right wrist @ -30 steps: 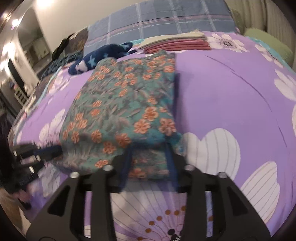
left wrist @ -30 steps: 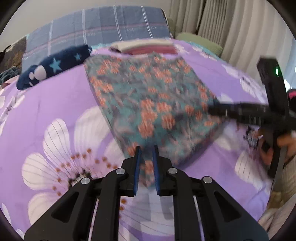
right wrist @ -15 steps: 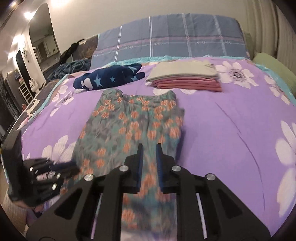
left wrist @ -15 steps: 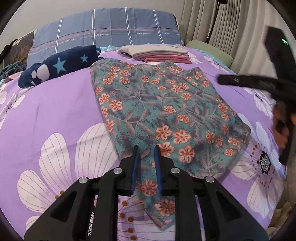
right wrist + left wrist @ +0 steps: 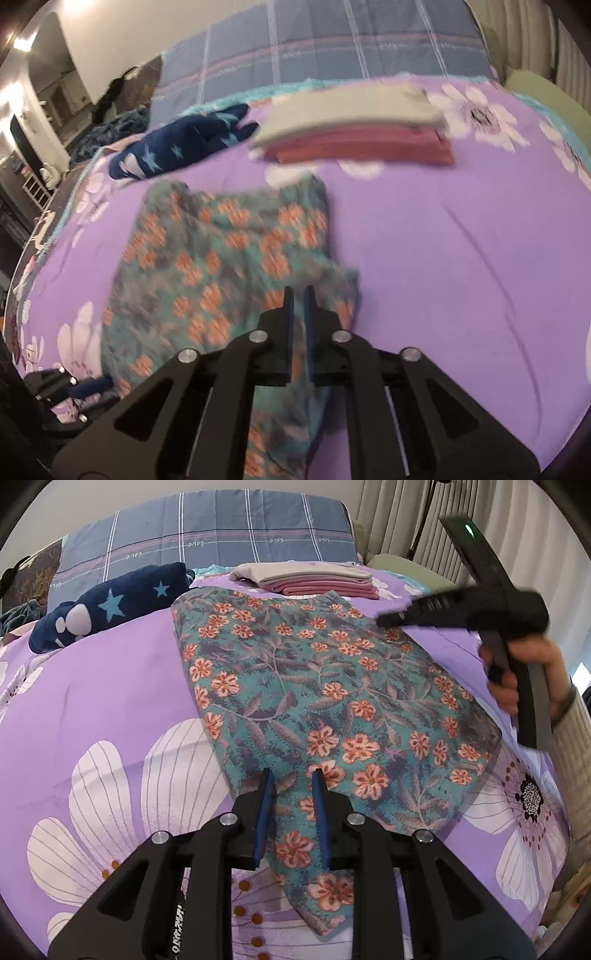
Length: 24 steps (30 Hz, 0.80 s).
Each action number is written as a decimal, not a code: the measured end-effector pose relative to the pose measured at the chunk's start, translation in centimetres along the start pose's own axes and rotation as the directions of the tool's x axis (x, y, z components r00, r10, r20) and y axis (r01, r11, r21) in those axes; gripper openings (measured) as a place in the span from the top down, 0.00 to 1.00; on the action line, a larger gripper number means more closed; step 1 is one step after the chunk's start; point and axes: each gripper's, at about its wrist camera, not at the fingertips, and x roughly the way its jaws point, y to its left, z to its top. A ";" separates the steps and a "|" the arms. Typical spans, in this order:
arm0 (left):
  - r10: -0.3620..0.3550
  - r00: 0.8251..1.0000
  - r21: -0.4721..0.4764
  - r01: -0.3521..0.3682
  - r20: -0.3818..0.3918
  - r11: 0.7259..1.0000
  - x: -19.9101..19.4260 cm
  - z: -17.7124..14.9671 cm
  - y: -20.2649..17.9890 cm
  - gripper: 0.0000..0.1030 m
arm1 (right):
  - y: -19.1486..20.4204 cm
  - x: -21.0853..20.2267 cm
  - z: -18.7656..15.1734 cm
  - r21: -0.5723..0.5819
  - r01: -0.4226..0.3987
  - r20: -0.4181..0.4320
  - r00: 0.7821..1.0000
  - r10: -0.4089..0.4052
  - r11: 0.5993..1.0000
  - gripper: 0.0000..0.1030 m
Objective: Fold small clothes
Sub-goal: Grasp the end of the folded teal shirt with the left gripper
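Note:
A teal garment with orange flowers [image 5: 317, 686] lies spread on the purple flowered bedspread [image 5: 110, 686]; it also shows, blurred, in the right wrist view [image 5: 221, 258]. My left gripper [image 5: 291, 782] hovers at the garment's near edge with its jaws a little apart; cloth shows between them, but no grip is evident. My right gripper [image 5: 299, 295] has its jaws nearly together over the garment's near right edge, and I cannot tell whether cloth is pinched. The right gripper also shows in the left wrist view [image 5: 384, 621], raised above the garment's right side.
A stack of folded clothes, beige on pink [image 5: 306, 578], lies at the back of the bed. A navy star-patterned item [image 5: 110, 607] lies at the back left. A plaid pillow [image 5: 207, 531] stands behind them. Curtains [image 5: 517, 517] hang at the right.
The right gripper narrowed its jaws and rose, then moved forward over the garment's right edge. The left gripper's jaws opened slightly. The garment now lies flatter and more spread.

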 end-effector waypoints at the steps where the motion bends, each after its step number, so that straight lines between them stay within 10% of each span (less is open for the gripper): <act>1: 0.003 1.000 0.003 -0.003 0.002 1.000 0.0 -0.1 0.0 0.77 | 0.3 0.1 0.8 -0.014 -0.001 0.015 1.000 0.001 1.000 0.92; 5: 0.004 1.000 0.003 -0.004 0.006 1.000 0.0 -0.1 -0.1 0.77 | 0.5 2.5 4.0 -0.020 -0.091 -0.011 0.996 0.091 0.996 0.92; 9: -0.005 1.000 -0.002 0.005 0.006 1.000 -0.1 -0.1 0.0 0.77 | 0.0 7.5 4.7 -0.123 0.170 -0.073 0.981 -0.180 0.978 0.96; 24: -0.011 1.000 0.054 0.011 0.016 0.998 -0.3 -0.4 -1.3 0.54 | -4.8 -4.4 -1.5 0.088 -0.044 -0.025 0.999 0.046 0.995 0.54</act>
